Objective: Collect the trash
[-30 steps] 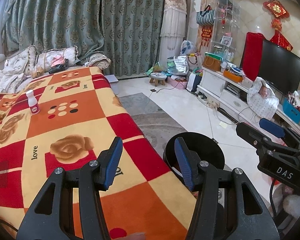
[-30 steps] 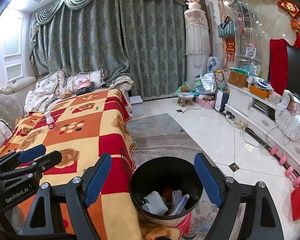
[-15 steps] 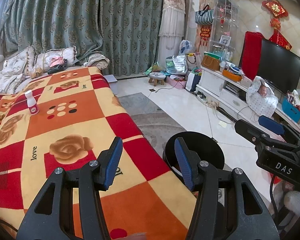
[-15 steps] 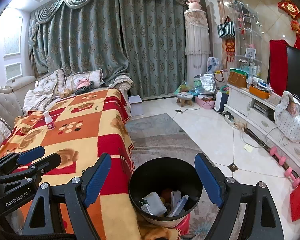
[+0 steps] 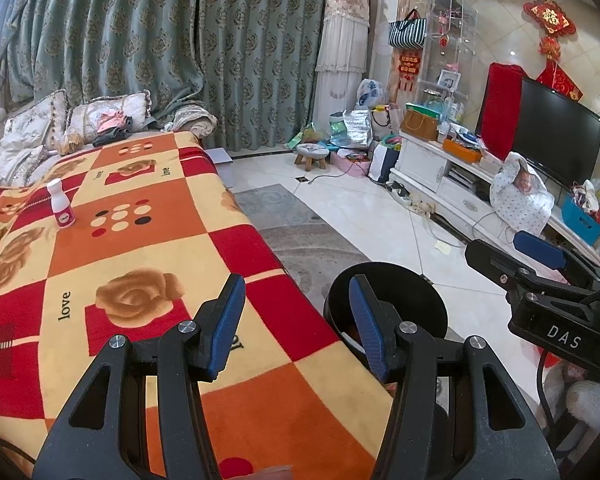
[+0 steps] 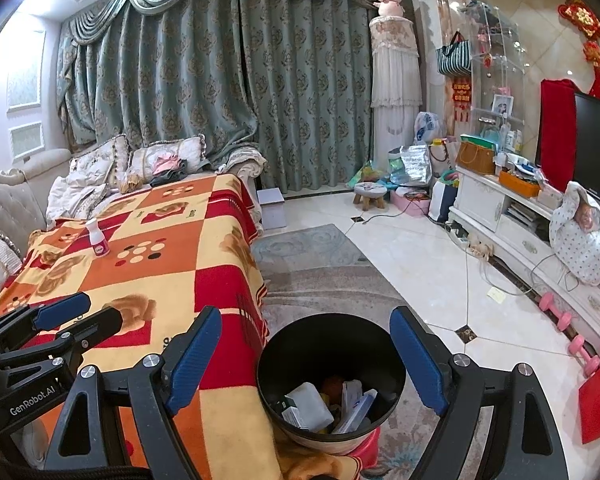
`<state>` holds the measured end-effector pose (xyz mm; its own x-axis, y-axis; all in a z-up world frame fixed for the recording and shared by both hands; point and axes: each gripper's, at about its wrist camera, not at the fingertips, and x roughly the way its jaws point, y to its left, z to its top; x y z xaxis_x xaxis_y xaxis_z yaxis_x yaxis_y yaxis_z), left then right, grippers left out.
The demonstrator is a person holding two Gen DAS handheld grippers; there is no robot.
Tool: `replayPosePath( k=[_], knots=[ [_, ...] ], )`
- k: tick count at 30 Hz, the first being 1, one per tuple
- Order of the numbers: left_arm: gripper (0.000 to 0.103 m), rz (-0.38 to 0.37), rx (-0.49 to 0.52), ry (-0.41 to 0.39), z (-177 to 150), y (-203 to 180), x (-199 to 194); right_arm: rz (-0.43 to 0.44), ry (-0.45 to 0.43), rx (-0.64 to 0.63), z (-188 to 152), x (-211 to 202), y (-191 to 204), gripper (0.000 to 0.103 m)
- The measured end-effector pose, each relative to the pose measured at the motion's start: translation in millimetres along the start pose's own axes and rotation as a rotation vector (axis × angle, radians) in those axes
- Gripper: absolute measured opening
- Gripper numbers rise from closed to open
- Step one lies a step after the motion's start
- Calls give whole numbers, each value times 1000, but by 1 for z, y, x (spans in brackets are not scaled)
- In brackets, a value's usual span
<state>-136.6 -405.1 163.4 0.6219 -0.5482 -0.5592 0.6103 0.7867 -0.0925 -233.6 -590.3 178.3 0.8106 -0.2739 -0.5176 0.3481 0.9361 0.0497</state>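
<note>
A small white bottle with a pink label stands upright on the red, orange and yellow blanket, far ahead to the left; it also shows in the right wrist view. A black trash bin stands on the floor by the blanket's edge and holds several pieces of trash; its rim shows in the left wrist view. My left gripper is open and empty above the blanket's near edge. My right gripper is open and empty just above the bin.
Pillows and clothes lie at the far end of the blanket. A grey rug lies beside it on the white tiled floor. A TV stand with clutter and a TV runs along the right wall. Pink dumbbells lie by it.
Both views have shifted only slightly. Both grippers stay open and empty.
</note>
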Motion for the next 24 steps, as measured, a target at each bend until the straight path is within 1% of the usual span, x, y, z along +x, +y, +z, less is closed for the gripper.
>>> replayPosePath(
  k=[17, 24],
  knots=[
    [53, -11, -2, 12, -7, -9, -2, 1, 14, -1, -2, 3, -3, 85],
    [53, -9, -1, 13, -6, -7, -1, 1, 16, -2, -1, 4, -3, 85]
  ],
)
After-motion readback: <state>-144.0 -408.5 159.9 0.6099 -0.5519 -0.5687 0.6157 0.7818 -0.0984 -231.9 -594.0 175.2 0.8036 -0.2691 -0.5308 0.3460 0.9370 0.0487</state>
